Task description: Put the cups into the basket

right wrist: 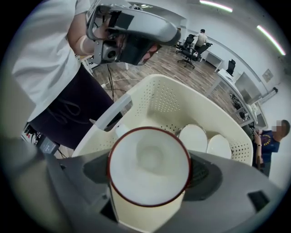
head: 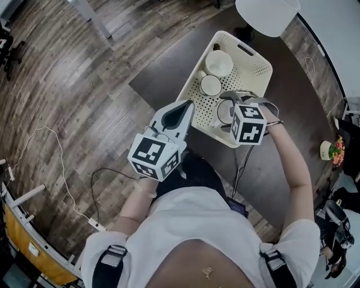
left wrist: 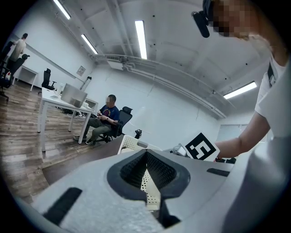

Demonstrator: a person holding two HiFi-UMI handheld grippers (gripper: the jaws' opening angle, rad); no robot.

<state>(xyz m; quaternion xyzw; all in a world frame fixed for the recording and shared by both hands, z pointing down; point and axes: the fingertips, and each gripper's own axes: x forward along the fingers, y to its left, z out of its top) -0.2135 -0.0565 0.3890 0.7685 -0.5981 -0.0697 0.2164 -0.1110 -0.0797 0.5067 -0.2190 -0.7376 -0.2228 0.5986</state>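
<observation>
A cream perforated basket [head: 253, 67] sits on a dark table. Two white cups [head: 218, 63] [head: 210, 85] stand inside it, seen in the right gripper view as two pale rounds [right wrist: 193, 136] [right wrist: 219, 146]. My right gripper [head: 228, 111] points steeply down over the basket's near end, shut on a white cup with a red rim [right wrist: 149, 166], mouth facing the camera. That cup [head: 223, 114] hangs within the basket's walls. My left gripper [head: 188, 107] hovers at the basket's near-left rim, its jaws together with nothing between them; the basket wall [left wrist: 145, 182] shows beyond its tips [left wrist: 146, 154].
The dark table [head: 163, 73] stands on a wood floor with cables. A white round object [head: 267, 14] is beyond the basket. A small flower pot [head: 332, 151] sits at the right. In the left gripper view a seated person [left wrist: 102, 119] and white desks [left wrist: 59, 102] lie far off.
</observation>
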